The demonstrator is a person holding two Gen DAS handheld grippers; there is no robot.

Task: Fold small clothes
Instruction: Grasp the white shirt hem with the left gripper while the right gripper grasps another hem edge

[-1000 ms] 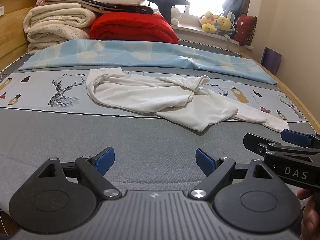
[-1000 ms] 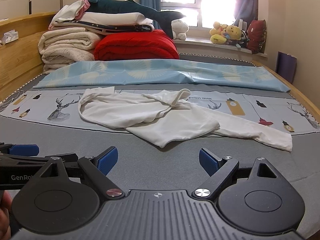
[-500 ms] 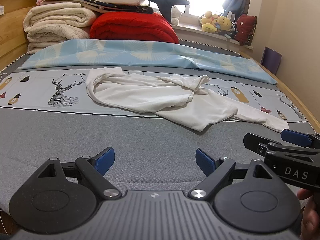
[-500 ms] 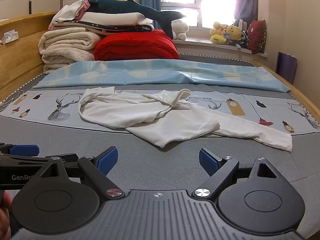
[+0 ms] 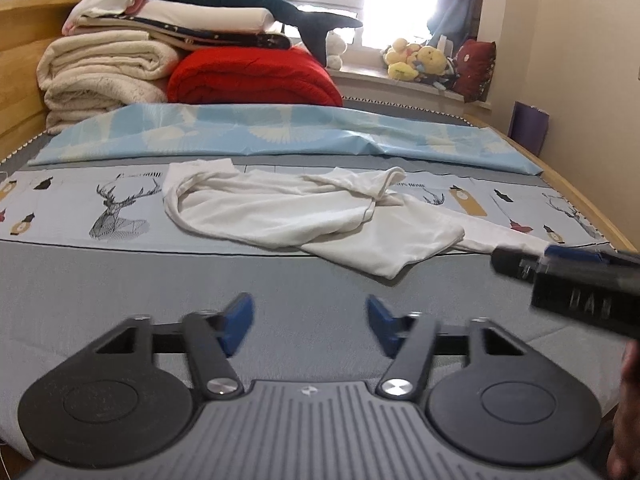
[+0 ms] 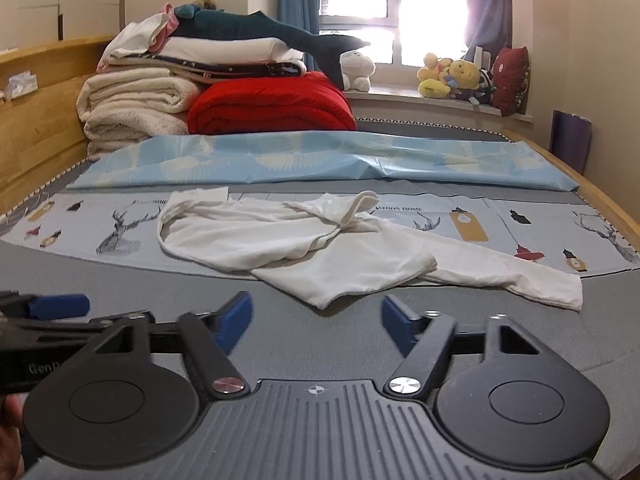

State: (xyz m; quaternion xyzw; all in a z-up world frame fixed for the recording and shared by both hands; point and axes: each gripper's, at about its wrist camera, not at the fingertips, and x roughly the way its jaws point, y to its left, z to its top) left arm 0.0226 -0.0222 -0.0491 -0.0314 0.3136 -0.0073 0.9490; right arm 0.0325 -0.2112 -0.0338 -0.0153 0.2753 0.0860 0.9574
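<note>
White long-sleeve top lies crumpled and unfolded on the bed, mid-bed, partly on the deer-print sheet and partly on grey mattress cover. One sleeve trails out toward 3 o'clock, cuff near the right bed edge. Body bunched toward 9 o'clock, a folded-over flap raised near the middle.

Left tongs: released, blue pads wide apart, nothing between them. They hover over grey cover at 6 o'clock of the top, not touching it.

Right tongs: released too, pads spread, empty. Nearest hem corner of the top sits just beyond the gap, at 12 o'clock; no contact visible.

Each unit shows in the other's view: right tongs at 3 o'clock in the left wrist view, blurred; left tongs at 9 o'clock in the right wrist view. Side by side, near each other.

Beyond the top, 12 o'clock: light blue patterned sheet across the bed. Behind it, red quilt, stacked cream blankets, folded bedding with a dark shark plush on top. Plush toys on the window sill at 1 o'clock. Wooden headboard at 9 o'clock.
</note>
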